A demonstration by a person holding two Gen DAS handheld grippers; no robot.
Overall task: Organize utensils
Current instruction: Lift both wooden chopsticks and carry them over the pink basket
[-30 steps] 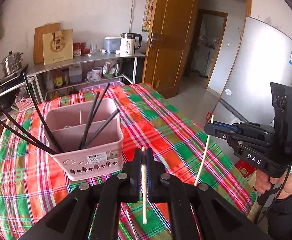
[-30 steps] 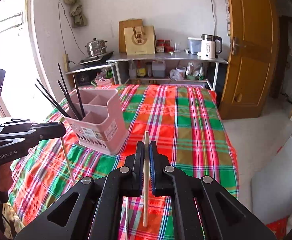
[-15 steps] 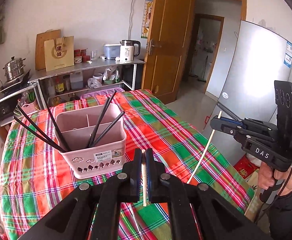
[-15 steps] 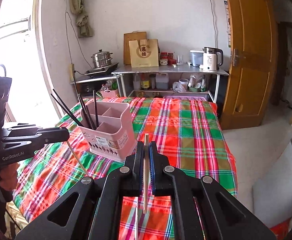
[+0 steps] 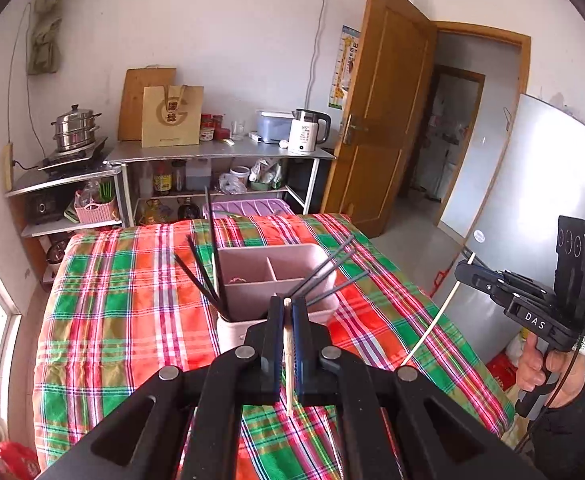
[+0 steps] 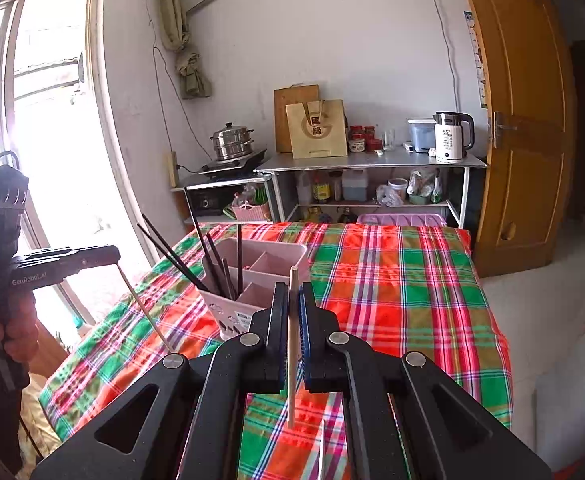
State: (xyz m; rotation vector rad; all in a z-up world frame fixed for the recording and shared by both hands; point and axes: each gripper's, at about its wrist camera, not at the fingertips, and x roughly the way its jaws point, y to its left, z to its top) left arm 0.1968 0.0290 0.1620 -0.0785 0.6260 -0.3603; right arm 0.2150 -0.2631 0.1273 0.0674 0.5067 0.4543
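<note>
Domestic kitchen with dining area in a lived-in home. A steamer pot [image 6: 232, 140] sits on a hotplate [image 6: 234, 166] on a low shelf by the window [image 6: 48, 128]. A steel rack [image 6: 372, 162] carries a kettle [image 6: 452, 136], jars [image 6: 362, 138], a cutting board [image 6: 292, 104] and a paper bag [image 6: 316, 128], with bottles beneath. A plaid cloth [image 6: 392, 280] covers the table. A wooden door [image 5: 380, 112] stands open beside a fridge [image 5: 532, 208].

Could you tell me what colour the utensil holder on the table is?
Pale pink utensil holder, clearest in the right wrist view.
</note>
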